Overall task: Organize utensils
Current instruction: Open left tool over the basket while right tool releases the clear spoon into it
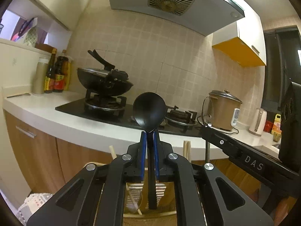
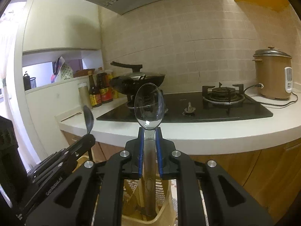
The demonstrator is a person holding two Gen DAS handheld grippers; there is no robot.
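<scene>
The left gripper clamps a black spoon upright; the right gripper clamps a steel spoon, both above a near utensil holder.

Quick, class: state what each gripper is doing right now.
Left gripper: closed on the black spoon.
Right gripper: closed on the metal spoon.

You can read "DAS" in pale letters on the right gripper arm where it crosses the right side of the left wrist view. In the right wrist view, "GenRobot.AI" runs along the left gripper arm at near left. The sauce bottle labels are too blurred to read.
</scene>
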